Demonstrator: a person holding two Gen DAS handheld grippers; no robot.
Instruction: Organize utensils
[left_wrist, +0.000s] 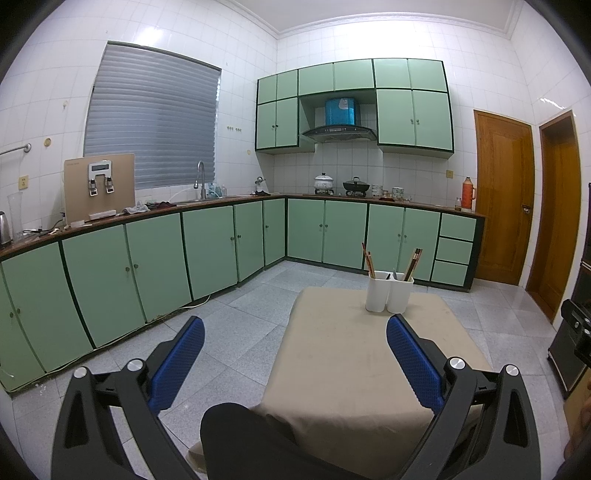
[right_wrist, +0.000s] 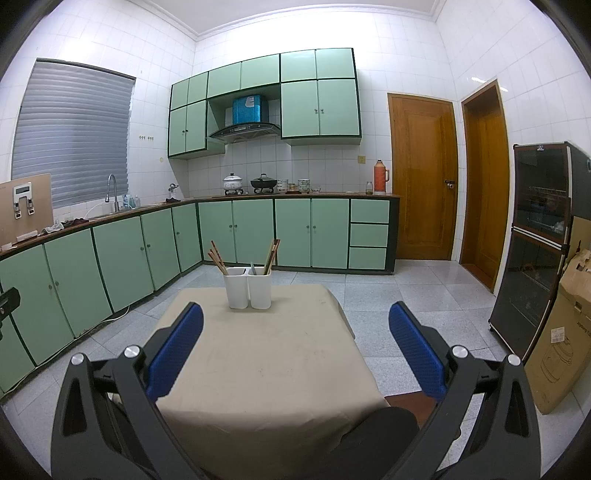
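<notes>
Gaping left gripper (left_wrist: 295, 325) (chopsticks (left_wrist: 412, 264) beyond)

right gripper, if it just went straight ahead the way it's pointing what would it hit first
Probably nothing at first. The right gripper is open and aimed over the cloth-covered table. The white utensil holders sit slightly left of its centre line, so it might clip the right one or pass beside it; depth is hard to judge.
</notes>
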